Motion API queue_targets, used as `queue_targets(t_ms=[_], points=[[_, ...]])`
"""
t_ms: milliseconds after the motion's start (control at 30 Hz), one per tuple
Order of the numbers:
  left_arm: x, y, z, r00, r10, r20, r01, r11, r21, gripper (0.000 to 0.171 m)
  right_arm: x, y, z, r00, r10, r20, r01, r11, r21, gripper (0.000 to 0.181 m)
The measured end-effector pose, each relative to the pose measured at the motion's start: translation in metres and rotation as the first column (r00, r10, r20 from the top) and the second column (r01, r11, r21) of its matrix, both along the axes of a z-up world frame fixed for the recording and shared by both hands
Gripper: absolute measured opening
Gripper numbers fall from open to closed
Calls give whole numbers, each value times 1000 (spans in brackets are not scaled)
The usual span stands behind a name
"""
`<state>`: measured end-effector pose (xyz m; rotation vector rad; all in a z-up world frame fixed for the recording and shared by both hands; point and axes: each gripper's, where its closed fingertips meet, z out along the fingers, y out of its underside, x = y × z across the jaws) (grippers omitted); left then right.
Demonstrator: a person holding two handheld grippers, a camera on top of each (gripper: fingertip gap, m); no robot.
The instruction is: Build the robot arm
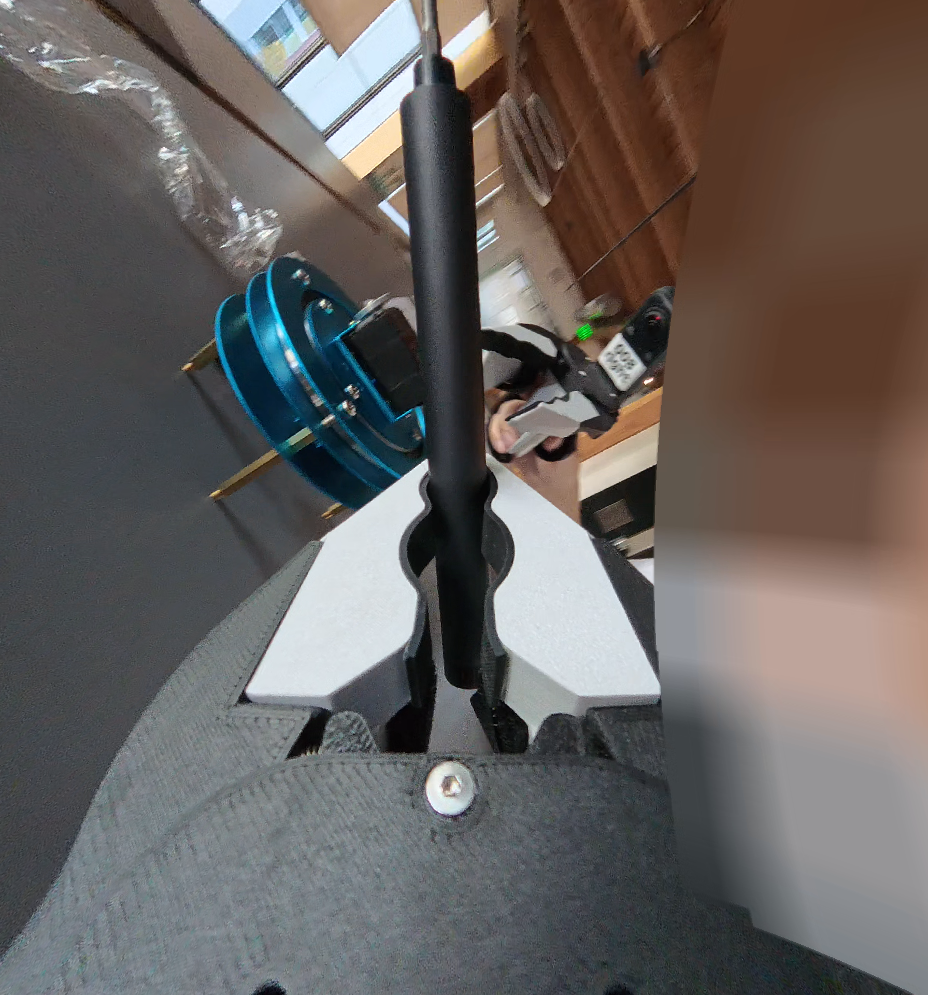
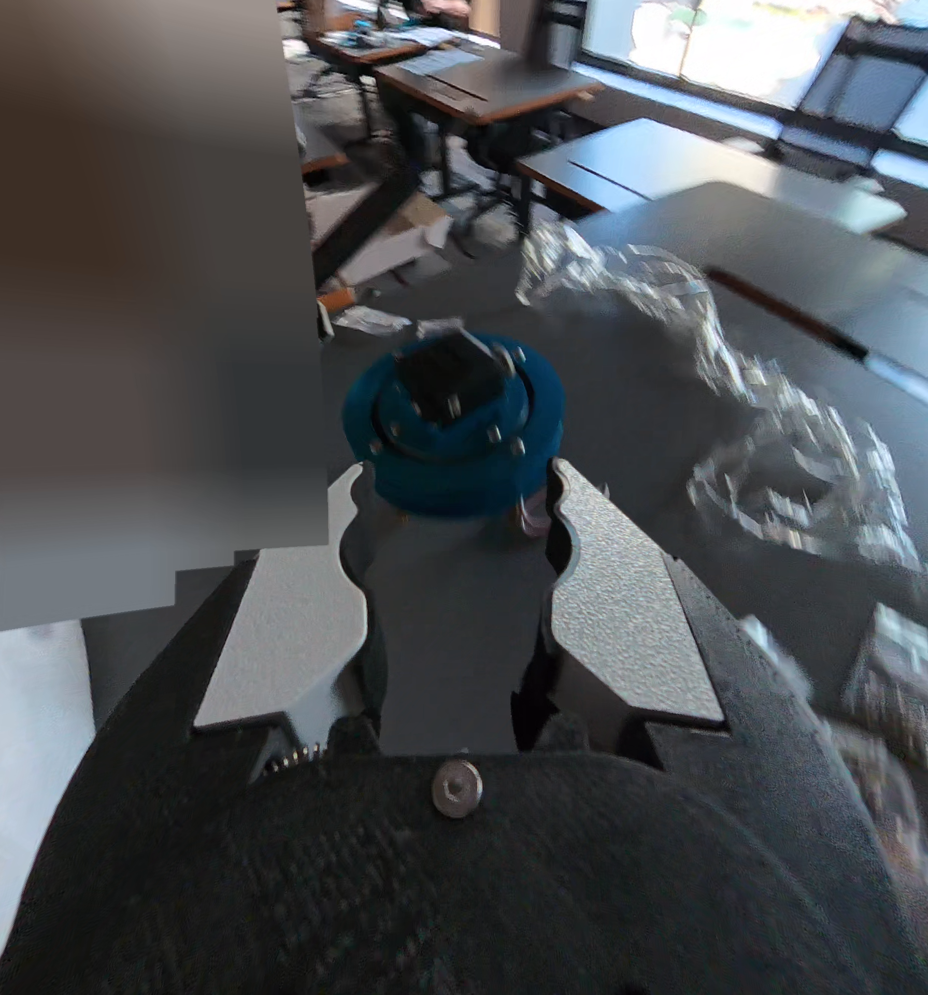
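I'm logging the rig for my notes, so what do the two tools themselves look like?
Both match: the left tool and right tool have pale grey textured fingers with scalloped inner edges on black ribbed printed bodies, each with a silver hex screw. No cables show.

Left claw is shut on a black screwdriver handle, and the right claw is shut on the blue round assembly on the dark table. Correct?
Not quite: the right claw is open, short of the blue round assembly, as the right wrist view shows. The left claw grips the black screwdriver handle.

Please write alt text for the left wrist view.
The left gripper has its jaws shut on a black screwdriver handle pointing away from the camera. Behind it, a blue disc assembly stands on brass legs on a grey table.
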<state>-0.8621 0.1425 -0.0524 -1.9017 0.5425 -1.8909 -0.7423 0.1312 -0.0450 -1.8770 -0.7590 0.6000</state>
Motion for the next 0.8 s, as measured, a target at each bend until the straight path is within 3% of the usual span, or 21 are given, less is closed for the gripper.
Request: queue_targets(t_ms=[133,233,500,667,800], points=[[-8,-6,-25,990,53,-130,-56,998,-17,9,53,-19,-21,966,-238,105,235,971,38,55],[-20,-24,-43,976,56,-209,-80,991,-104,9,77,-28,-32,935,-300,187,293,954,66,54],[-35,-43,-76,916,104,-388,-213,945,-249,9,68,-62,-40,988,-119,100,116,993,33,55],[-42,-44,-101,781,123,-612,-291,939,-183,10,63,-86,-42,995,21,98,-26,999,43,55],[-36,-50,-103,731,38,-681,-303,913,-274,10,58,-105,-45,993,112,34,-112,994,12,55]])
